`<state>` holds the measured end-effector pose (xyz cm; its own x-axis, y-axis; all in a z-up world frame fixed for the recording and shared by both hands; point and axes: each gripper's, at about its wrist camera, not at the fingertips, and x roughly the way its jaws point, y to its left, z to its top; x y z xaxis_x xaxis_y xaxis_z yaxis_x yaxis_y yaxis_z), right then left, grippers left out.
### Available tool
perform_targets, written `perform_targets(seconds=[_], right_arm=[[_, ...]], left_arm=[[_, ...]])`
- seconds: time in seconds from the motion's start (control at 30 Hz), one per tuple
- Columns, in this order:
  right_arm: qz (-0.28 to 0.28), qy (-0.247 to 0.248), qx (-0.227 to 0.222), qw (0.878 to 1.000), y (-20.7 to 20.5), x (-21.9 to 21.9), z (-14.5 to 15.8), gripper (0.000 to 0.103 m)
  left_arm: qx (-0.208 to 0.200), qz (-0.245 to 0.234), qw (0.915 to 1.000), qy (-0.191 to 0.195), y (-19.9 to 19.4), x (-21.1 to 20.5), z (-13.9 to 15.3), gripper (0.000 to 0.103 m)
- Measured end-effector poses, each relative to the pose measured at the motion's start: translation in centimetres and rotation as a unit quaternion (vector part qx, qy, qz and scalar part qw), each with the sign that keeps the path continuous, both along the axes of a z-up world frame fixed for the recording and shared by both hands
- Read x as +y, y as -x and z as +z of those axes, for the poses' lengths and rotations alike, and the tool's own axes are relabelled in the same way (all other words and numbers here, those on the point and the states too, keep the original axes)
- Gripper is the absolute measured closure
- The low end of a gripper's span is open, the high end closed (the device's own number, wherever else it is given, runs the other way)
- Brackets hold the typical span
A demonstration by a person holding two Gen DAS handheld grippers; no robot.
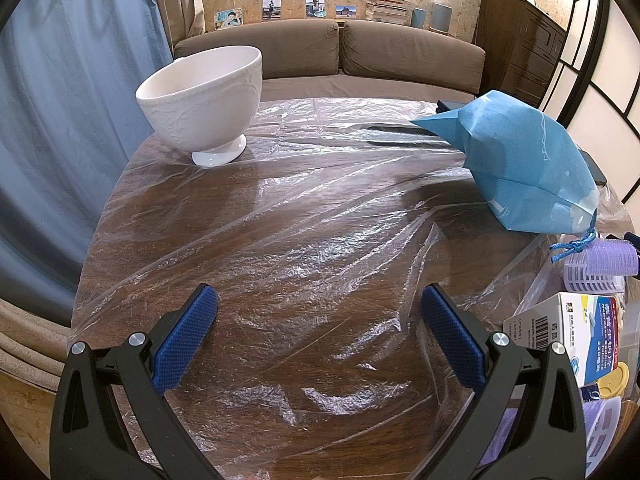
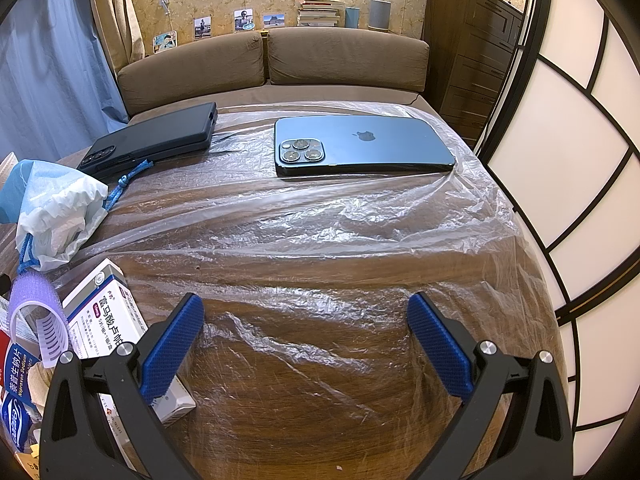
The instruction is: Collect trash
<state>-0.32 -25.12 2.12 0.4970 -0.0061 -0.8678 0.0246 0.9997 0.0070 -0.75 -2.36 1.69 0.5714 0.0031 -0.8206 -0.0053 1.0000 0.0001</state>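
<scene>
Trash: a crumpled blue non-woven drawstring bag (image 1: 524, 160) lay on the round wooden counter (image 1: 280, 216), between the two tools; it looked the likeliest thing to collect.
Handling: it seemed light, soft and easily crushed; its knotted blue cord (image 1: 572, 246) or a raised fold looked the surest place to pinch.
Cover: a thin, wrinkled clear plastic sheet (image 1: 320, 248) was spread over the counter, glossy and probably slippery, apt to lift with anything dragged.
Left tool (image 1: 320, 332): jaws spread wide, blue textured pads bare, hovering over open sheet.
Right tool (image 2: 306, 340): likewise spread and holding nothing.
Fragile: a white embossed ceramic footed bowl (image 1: 202, 100) stood at the far left.
Not trash: a blue glass-backed phone (image 2: 360, 144) and a black cased phone (image 2: 156, 140) lay flat beyond.
Clutter: white cardboard medicine boxes (image 2: 106, 320) and a purple hair roller (image 2: 34, 312) crowded the near edge between the tools.
</scene>
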Motion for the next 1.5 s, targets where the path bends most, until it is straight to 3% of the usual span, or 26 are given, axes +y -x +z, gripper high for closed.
perform_targets(seconds=[0.77,0.83,0.93,1.2,1.33,1.5], right_arm=[[0.006,-0.004,0.007,1.000,0.0,-0.2,0.1,0.004],[0.004,-0.018,0.000,1.000,1.0,-0.7,0.9,0.004],[0.014,-0.027,-0.034,0.999,3.3,-1.1,3.5,0.004],[0.152,-0.049,-0.087,0.983,12.3,2.8,9.9,0.004],[0.217,-0.064,-0.080,0.971,16.0,6.1,10.0,0.004],[0.259,-0.088,-0.056,0.960,18.5,10.2,8.2,0.004]], left_arm=[[0.006,0.002,1.0000,-0.001,0.5,-1.0,0.7,0.001],[0.015,0.012,0.9998,0.000,0.6,-0.3,1.0,0.001],[-0.016,0.027,0.9994,0.017,2.2,1.2,3.2,0.001],[-0.074,0.014,0.9953,0.060,8.2,2.2,8.4,0.001],[-0.085,-0.027,0.9944,0.058,11.0,-0.5,9.3,0.001],[-0.075,-0.086,0.9912,0.067,11.7,-4.0,8.7,0.001]])
